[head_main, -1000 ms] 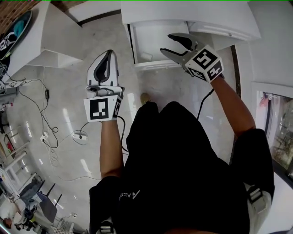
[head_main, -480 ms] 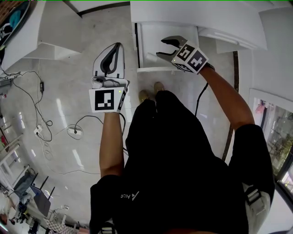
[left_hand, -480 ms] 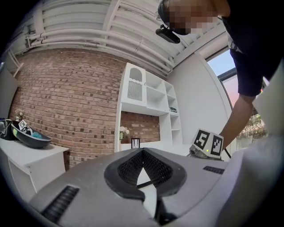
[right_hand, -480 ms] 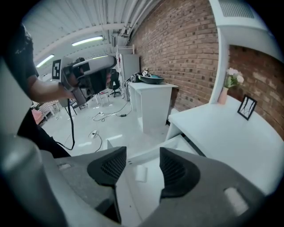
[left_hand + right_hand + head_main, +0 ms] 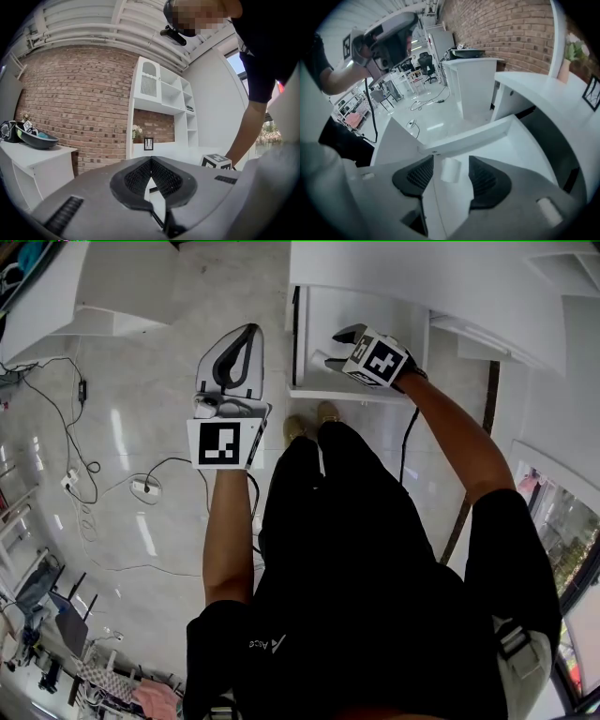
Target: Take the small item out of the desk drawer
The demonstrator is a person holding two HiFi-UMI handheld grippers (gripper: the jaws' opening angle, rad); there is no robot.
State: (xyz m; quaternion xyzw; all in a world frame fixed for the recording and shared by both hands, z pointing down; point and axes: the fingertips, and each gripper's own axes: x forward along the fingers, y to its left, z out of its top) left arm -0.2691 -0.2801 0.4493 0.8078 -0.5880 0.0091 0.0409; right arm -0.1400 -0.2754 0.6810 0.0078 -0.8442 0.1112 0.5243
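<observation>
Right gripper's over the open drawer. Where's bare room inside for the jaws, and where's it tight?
The drawer floor is bare around the small white item, widest to its right in the right gripper view. Tightest just beyond the item, where the drawer wall stands close. The right gripper is open, jaws either side of the item.

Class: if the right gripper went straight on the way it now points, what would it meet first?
Probably the small white item lying in the open drawer, in line between the right gripper's open jaws; how near it is, the pictures leave unclear.
</observation>
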